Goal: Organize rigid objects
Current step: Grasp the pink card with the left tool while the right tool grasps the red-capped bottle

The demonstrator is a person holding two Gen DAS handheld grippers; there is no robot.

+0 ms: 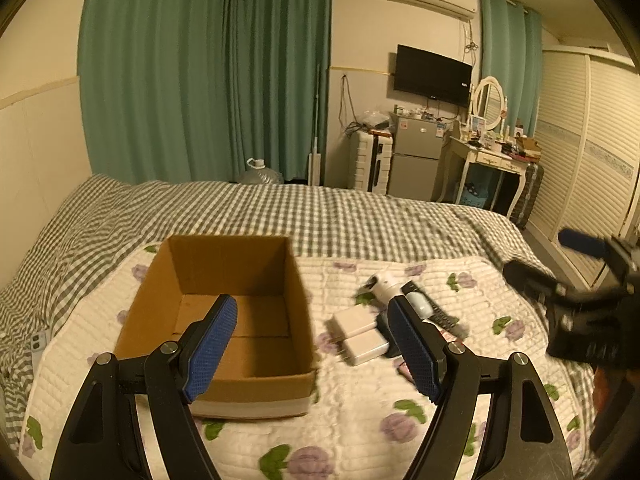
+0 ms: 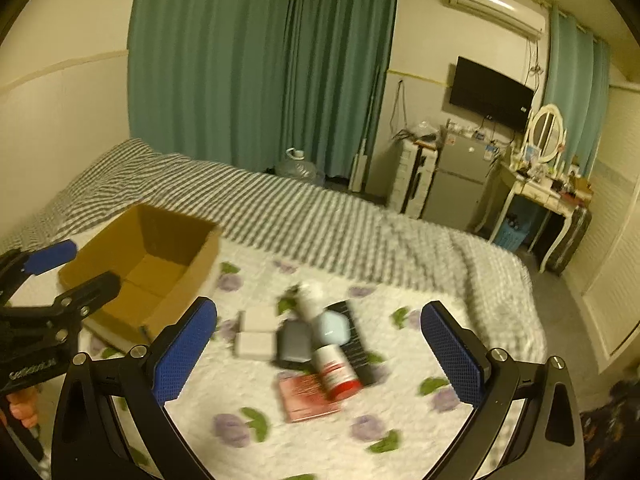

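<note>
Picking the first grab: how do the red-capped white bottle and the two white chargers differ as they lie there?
The red-capped bottle is a cylinder lying on its side, partly on a red booklet; the white chargers are flat blocks resting straight on the quilt. The bottle lies farther from the cardboard box; the chargers lie nearer it. Both are white, outside the box, and ungripped.

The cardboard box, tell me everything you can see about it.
The box is plain brown corrugated cardboard, rectangular, open on top with no flaps showing. It sits upright on the floral quilt, left of the pile of small items. Nothing shows inside; its floor has a centre seam. Nothing grips it.
</note>
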